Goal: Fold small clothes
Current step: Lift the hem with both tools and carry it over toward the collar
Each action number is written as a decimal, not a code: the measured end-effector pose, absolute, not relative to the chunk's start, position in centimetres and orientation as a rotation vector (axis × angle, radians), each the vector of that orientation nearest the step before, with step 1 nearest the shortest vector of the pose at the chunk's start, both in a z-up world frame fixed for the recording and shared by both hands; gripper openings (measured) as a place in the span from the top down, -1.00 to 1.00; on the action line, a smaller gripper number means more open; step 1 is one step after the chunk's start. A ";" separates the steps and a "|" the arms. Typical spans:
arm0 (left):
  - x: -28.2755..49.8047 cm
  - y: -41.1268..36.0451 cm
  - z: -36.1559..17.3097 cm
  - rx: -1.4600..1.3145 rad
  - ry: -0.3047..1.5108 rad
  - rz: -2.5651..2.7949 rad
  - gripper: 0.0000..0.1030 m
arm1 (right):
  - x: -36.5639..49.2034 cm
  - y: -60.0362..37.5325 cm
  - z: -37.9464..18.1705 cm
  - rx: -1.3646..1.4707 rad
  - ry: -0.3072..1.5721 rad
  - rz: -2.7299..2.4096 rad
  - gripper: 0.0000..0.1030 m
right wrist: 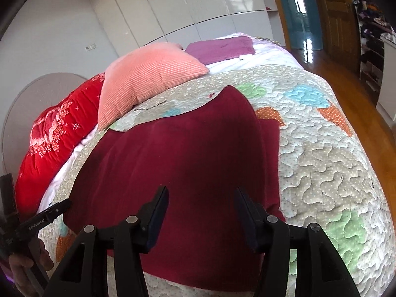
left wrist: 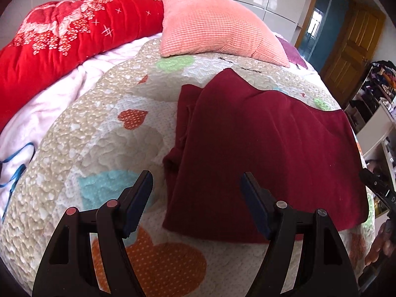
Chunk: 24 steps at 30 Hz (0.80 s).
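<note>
Hand-held gripper [right wrist: 201, 198] above quilted bed [right wrist: 321, 148]

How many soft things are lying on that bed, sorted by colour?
Dark red: 1, the folded garment
Bright red: 1, the flowered blanket
Salmon pink: 1, the pillow
Purple: 1, the flat cloth
Patterned: 1, the heart quilt underneath
Total: 5

The dark red garment [right wrist: 188, 163] ran under the right tongs [right wrist: 201, 212], its near edge hidden; shelf clutter [left wrist: 378, 79] far right blurred.
</note>
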<state>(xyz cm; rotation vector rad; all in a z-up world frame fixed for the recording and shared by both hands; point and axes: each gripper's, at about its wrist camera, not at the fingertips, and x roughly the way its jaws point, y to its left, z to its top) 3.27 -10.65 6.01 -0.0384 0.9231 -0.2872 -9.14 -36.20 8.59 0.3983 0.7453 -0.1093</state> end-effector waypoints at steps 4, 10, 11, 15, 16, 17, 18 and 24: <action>4.8 -12.2 6.2 -0.047 0.901 -0.307 -0.43 | -7.6 -36.7 8.8 0.419 0.724 -0.133 -0.04; 8.0 -14.2 5.1 -0.086 0.892 -0.263 -0.43 | -3.9 -36.5 9.9 0.404 0.667 -0.114 -0.04; 8.5 -14.3 4.9 -0.097 0.895 -0.254 -0.43 | -3.2 -36.6 9.8 0.408 0.674 -0.131 -0.04; 10.9 -14.6 5.2 -0.152 0.898 -0.234 -0.43 | -0.2 -36.5 9.3 0.385 0.691 -0.132 -0.04; 11.4 -14.8 5.2 -0.147 0.895 -0.230 -0.47 | 0.5 -36.6 8.8 0.368 0.713 -0.149 -0.04; 11.9 -15.2 5.1 -0.119 0.894 -0.221 -0.48 | 0.9 -36.9 8.1 0.358 0.731 -0.171 -0.04; 12.6 -15.8 4.7 -0.064 0.896 -0.201 -0.48 | 1.2 -37.3 7.4 0.363 0.746 -0.191 -0.04; 13.7 -15.1 2.8 -0.053 0.913 -0.202 -0.48 | 0.8 -39.0 6.6 0.406 0.733 -0.186 -0.04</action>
